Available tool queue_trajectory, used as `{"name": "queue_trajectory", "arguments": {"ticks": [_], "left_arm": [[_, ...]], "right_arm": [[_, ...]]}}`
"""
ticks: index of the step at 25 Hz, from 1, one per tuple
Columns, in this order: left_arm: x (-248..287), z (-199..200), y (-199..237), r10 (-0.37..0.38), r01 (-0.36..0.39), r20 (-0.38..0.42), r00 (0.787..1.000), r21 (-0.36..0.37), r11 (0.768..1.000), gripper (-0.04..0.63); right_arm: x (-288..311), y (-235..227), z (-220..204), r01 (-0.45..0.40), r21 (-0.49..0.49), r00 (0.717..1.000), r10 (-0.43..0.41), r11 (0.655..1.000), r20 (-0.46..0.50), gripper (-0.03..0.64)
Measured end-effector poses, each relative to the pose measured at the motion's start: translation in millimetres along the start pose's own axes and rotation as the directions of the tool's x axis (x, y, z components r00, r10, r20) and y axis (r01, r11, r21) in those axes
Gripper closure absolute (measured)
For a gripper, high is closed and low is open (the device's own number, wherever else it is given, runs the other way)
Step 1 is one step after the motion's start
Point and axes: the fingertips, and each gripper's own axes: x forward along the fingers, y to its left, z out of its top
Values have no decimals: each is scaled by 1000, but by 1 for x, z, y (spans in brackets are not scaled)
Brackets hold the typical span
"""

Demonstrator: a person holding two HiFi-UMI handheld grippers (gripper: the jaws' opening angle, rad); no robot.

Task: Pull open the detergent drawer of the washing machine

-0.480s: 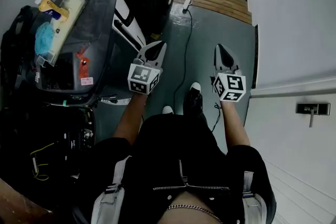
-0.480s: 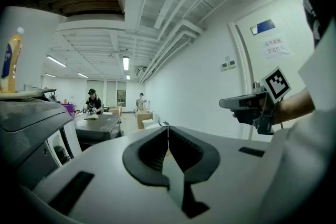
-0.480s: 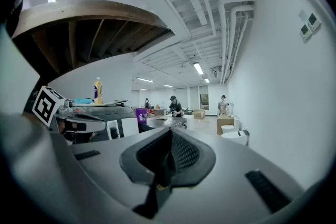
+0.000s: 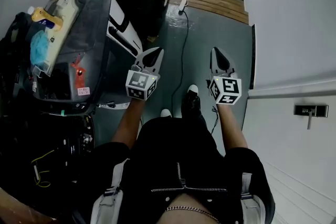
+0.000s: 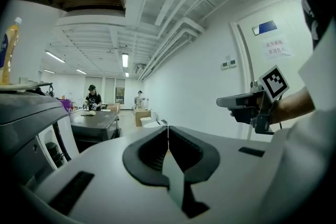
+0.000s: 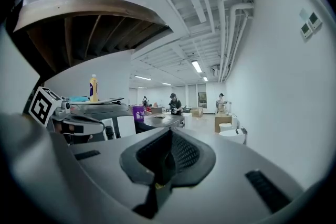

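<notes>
The washing machine [image 4: 79, 29] stands off to my left, a dark grey box whose top carries clutter, a yellow bottle [image 4: 41, 14] among it. Its white front [image 4: 122, 19] faces the open strip of floor [image 4: 210, 34] that I am standing on. I am pointing along that strip, not at the machine, so the front runs past my left side rather than lying ahead of me.

My left gripper [image 4: 156, 52] is clearly the nearer one, just beside the lower corner of the white front. My right gripper [image 4: 216, 52] hangs well apart from the machine, on the far side of a cable [image 4: 183, 44] that trails across the floor. Both sets of jaws are closed, pad against pad, with nothing between them.

I cannot pick out the detergent drawer in any view. I judge it sits high on that white front and slides out toward the strip, so the left gripper must swing left to face the front, and open, before it can pull.
</notes>
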Motion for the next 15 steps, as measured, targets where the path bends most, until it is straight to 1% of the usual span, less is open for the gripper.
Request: {"name": "queue_trajectory", "arguments": {"ticks": [6, 11, 15], "left_arm": [[41, 7, 17, 8, -8, -12, 1000, -10, 1000, 574], [85, 23, 34, 40, -40, -14, 999, -17, 999, 574], [117, 33, 43, 81, -81, -23, 996, -20, 996, 574]], "right_arm": [[40, -22, 2, -16, 8, 1000, 16, 1000, -21, 611], [85, -47, 12, -67, 8, 997, 67, 998, -30, 611], [120, -70, 22, -117, 12, 993, 118, 993, -27, 611]]}}
